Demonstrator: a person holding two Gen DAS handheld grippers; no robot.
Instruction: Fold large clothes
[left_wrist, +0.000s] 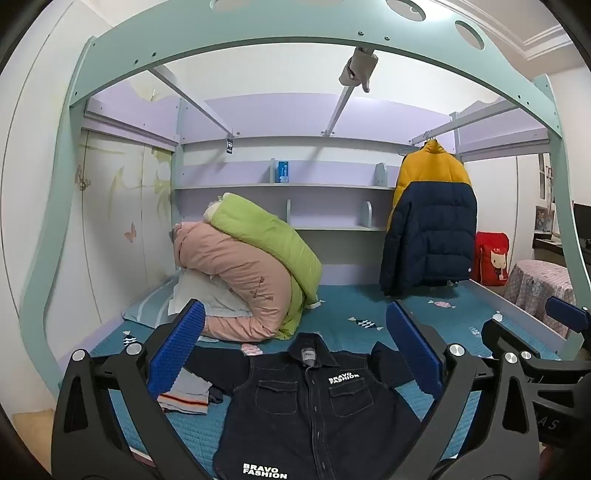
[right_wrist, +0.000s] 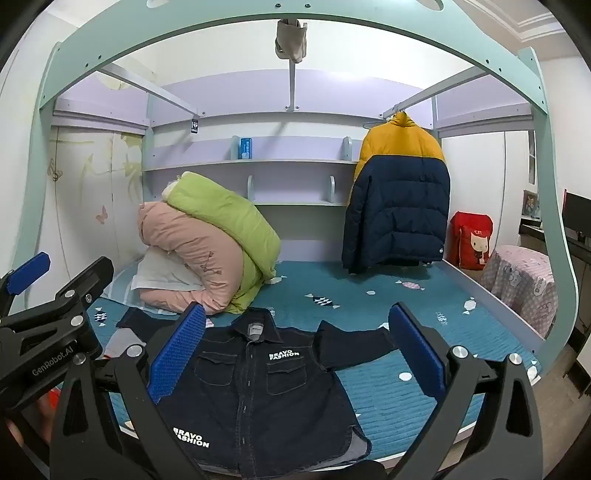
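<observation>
We hover the left gripper (left_wrist: 293, 347) and right gripper (right_wrist: 297, 349) over the dark denim shirt (right_wrist: 255, 391) — jaws spread wide, nothing held; it lies flat, front up, on the bed (right_wrist: 406, 398), ready for folding.

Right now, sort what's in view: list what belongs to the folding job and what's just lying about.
For the job:
denim shirt, spread flat on the bed
left gripper, open
right gripper, open

Lying about:
quilts
pillow
puffer jacket, hanging
red bag
striped cloth
blue box on the shelf
</observation>
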